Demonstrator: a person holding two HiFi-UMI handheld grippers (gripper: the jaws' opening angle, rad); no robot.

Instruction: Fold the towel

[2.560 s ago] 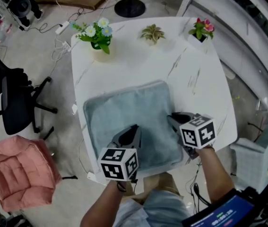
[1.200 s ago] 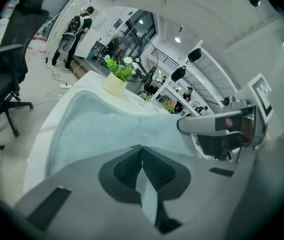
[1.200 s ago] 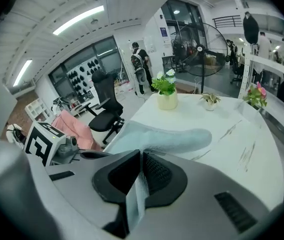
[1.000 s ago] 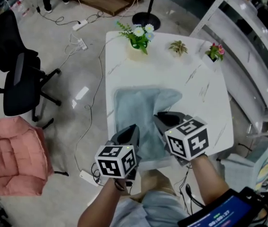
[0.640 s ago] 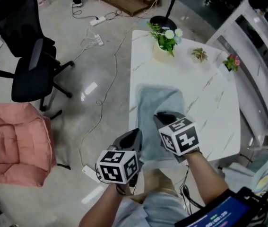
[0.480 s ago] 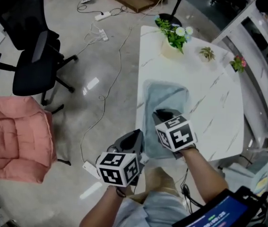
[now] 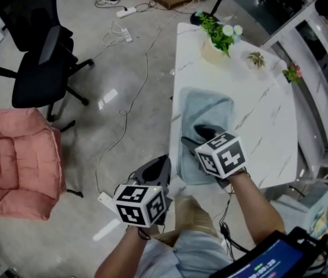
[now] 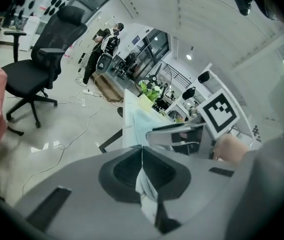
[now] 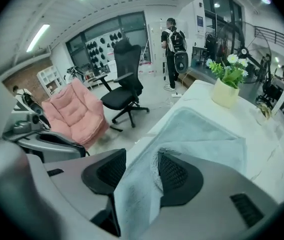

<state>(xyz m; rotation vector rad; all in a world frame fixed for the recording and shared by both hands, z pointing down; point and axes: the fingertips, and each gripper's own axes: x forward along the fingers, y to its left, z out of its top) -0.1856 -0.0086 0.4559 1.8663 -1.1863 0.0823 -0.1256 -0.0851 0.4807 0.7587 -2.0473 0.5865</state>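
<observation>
the left claw (image 7: 162,162) hung just off the near left corner of the worktop (image 7: 268,138) with its jaws pressed together. in the left gripper view a pale sliver of cloth showed nipped between the pads (image 8: 126,171). it was most likely a corner of the towel (image 7: 210,106), though the head view did not make that link plain.

just to the right, the towel lay along the worktop's left edge as a narrow grey-blue strip running away from the person towards the flower pot (image 7: 212,51). one layer sat over another and the far end was rounded and a little uneven. the first fold, side over side, looked done or very nearly so.

further right, the right claw (image 7: 203,135) pointed steeply down over the strip's near half. its jaws had just been opening and stood spread. the right gripper view showed a flap of the towel rising between them, brushing one pad but not squeezed. the carried edge looked as good as laid down, though not yet clear of the claw.

what seemed left to do was to drop that flap free, release the left corner, square the edges, and then fold the strip across its length at least once.
</observation>
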